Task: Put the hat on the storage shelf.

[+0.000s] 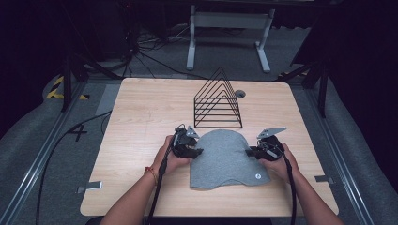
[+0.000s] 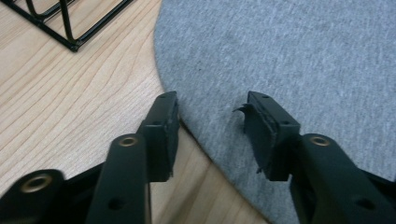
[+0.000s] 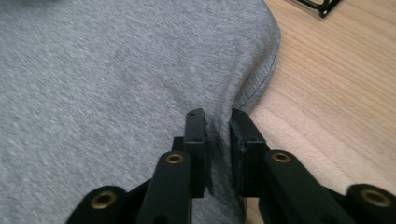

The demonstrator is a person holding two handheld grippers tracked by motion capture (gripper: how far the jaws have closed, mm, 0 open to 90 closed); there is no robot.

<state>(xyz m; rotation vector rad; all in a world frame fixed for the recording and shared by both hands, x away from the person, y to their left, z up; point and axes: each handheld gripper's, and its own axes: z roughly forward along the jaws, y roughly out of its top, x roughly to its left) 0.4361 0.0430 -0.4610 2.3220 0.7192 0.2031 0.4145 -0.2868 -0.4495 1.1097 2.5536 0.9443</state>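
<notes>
Right hand-held gripper [image 3: 217, 116] pinches one grey cloth [image 1: 227, 157]; left hand-held gripper [image 2: 212, 102] open astride cloth edge; one wire rack [image 1: 218, 101].

a black "4" marks the floor [image 1: 78, 132]

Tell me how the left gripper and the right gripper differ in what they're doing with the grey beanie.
The left gripper has its jaws apart, straddling the edge of the grey beanie without pinching it; the right gripper has its jaws closed on a bunched fold of the fabric. The left sits at the beanie's left edge, the right at its right edge. Both point inward at the beanie lying flat on the wooden table.
</notes>
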